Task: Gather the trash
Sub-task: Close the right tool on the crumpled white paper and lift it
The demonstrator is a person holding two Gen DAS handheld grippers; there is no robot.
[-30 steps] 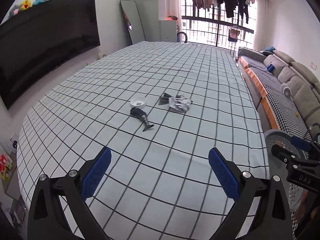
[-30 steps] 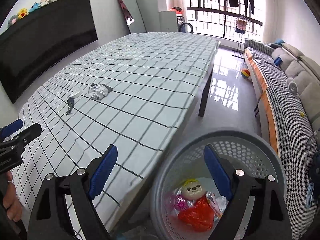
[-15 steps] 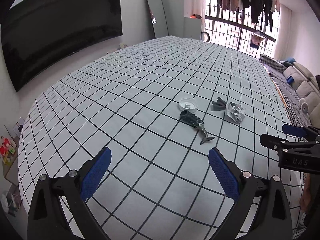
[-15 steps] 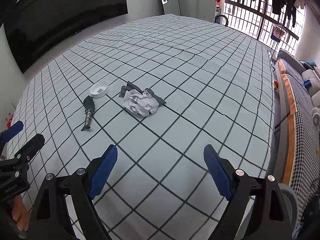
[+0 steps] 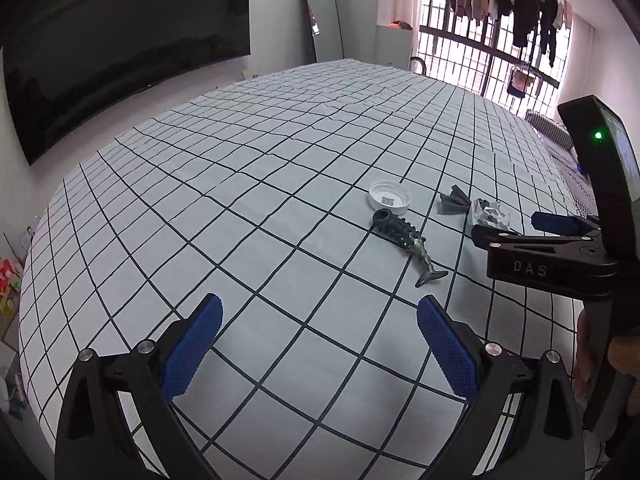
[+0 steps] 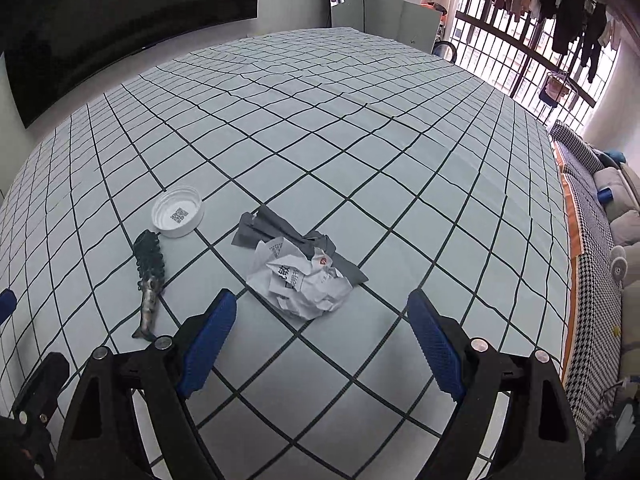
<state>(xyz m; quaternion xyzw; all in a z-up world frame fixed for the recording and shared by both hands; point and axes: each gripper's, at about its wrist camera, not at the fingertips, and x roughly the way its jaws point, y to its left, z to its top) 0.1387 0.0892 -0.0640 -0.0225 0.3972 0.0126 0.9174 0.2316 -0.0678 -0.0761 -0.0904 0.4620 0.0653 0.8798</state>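
Observation:
Crumpled white paper lies on a grey scrap on the checked tablecloth. A white lid and a dark toy fish lie to its left. My right gripper is open and empty, just short of the paper. My left gripper is open and empty, well short of the fish, the lid and the paper. The right gripper's body shows in the left wrist view, partly hiding the paper.
A large dark TV hangs on the left wall. A mirror leans at the far end beside a barred window with hanging clothes. A sofa runs along the table's right side.
Both grippers swung left over the table and closer to the trash. The right gripper left the basket behind and now faces the crumpled paper at close range.

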